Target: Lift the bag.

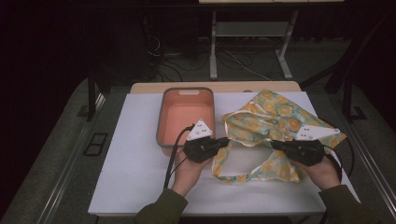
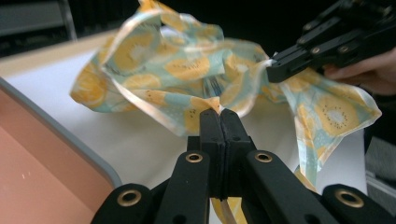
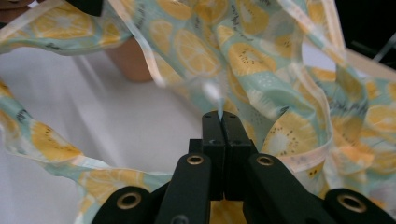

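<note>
Evidently both tongs (image 1: 227,140) (image 1: 272,144) pinch the fruit-print cloth (image 1: 275,116).

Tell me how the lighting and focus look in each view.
High view: dim, with a dark surround; the white table is the brightest part, and the cloth and tub look soft. Left gripper view: the left claw is sharp, the cloth behind it blurred. Right gripper view: the right claw is crisp, the cloth at the top blurred.

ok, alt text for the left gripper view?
The left gripper is shut on an edge of a fruit-print cloth lifted above a white table. The right gripper pinches the cloth farther off; an orange bin sits lower left.
</note>
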The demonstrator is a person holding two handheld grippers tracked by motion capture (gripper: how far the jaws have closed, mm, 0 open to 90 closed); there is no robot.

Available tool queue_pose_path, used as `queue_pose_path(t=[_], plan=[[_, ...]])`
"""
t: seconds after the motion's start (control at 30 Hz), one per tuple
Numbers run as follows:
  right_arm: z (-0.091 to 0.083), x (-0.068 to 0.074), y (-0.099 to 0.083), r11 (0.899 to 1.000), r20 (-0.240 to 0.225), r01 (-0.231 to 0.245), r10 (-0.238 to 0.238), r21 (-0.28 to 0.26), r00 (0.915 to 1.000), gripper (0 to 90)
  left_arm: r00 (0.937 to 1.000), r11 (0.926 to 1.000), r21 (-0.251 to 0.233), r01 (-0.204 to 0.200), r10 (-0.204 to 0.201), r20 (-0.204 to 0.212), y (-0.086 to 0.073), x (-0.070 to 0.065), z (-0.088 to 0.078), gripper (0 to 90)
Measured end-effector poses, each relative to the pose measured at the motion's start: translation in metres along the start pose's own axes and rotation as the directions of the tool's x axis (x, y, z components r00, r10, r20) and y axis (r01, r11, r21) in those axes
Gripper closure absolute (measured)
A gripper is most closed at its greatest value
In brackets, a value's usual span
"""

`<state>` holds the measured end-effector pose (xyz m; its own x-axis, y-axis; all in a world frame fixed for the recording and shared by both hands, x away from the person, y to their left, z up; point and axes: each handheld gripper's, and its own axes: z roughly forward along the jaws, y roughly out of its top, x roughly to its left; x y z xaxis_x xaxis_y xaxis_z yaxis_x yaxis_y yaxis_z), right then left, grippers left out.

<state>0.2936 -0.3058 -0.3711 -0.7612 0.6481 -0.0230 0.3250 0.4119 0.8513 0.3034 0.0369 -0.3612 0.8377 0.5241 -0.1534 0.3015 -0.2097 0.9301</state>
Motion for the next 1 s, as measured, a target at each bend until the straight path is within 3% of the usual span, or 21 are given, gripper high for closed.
queue_pose_path(t=[0.17, 0.23, 0.4, 0.5, 0.6, 0.67, 0.73, 0.83, 0.93, 1.0], plan=[[-0.017, -0.001, 0.015, 0.996, 0.006, 0.001, 0.0, -0.085, 1.0, 89.6, 0.9999, 0.9938, -0.11, -0.013, 0.012, -0.011, 0.023, 0.001, -0.027, 89.6], [-0.024, 0.0, 0.025, 0.993, 0.017, 0.026, -0.025, -0.111, 0.9995, 89.6, 0.9997, 0.9902, -0.138, -0.02, 0.019, -0.013, 0.03, 0.001, -0.03, 89.6], [-0.018, -0.011, 0.037, 0.991, 0.068, 0.024, -0.015, -0.13, 0.9976, 89.6, 0.9992, 0.9917, -0.128, -0.008, 0.003, -0.04, 0.04, 0.01, -0.017, 89.5], [-0.008, -0.027, 0.036, 0.994, 0.108, 0.003, 0.009, -0.111, 0.9941, 89.6, 0.9981, 0.9945, -0.104, 0.015, -0.022, -0.058, 0.042, 0.023, 0.001, 89.5], [-0.002, -0.044, 0.036, 0.991, 0.126, -0.046, 0.062, -0.129, 0.9901, 89.6, 0.9961, 0.9949, -0.094, 0.038, -0.046, -0.075, 0.046, 0.036, 0.016, 89.5], [-0.001, -0.051, 0.04, 0.988, 0.141, -0.057, 0.077, -0.141, 0.987, 89.6, 0.995, 0.9905, -0.131, 0.044, -0.056, -0.083, 0.052, 0.04, 0.02, 89.5], [-0.005, -0.05, 0.05, 0.986, 0.152, -0.039, 0.064, -0.163, 0.9863, 89.6, 0.9947, 0.9824, -0.181, 0.047, -0.062, -0.082, 0.063, 0.041, 0.017, 89.5], [-0.013, -0.049, 0.067, 0.981, 0.16, -0.008, 0.04, -0.194, 0.9864, 89.6, 0.9945, 0.9773, -0.21, 0.026, -0.046, -0.094, 0.076, 0.039, 0.011, 89.5], [-0.01, -0.055, 0.074, 0.984, 0.176, -0.006, 0.038, -0.181, 0.9837, 89.6, 0.9929, 0.9836, -0.18, 0.015, -0.036, -0.113, 0.079, 0.04, 0.016, 89.5], [-0.003, -0.061, 0.071, 0.988, 0.182, -0.023, 0.051, -0.152, 0.982, 89.6, 0.9911, 0.9905, -0.133, 0.036, -0.053, -0.123, 0.077, 0.045, 0.026, 89.3]])
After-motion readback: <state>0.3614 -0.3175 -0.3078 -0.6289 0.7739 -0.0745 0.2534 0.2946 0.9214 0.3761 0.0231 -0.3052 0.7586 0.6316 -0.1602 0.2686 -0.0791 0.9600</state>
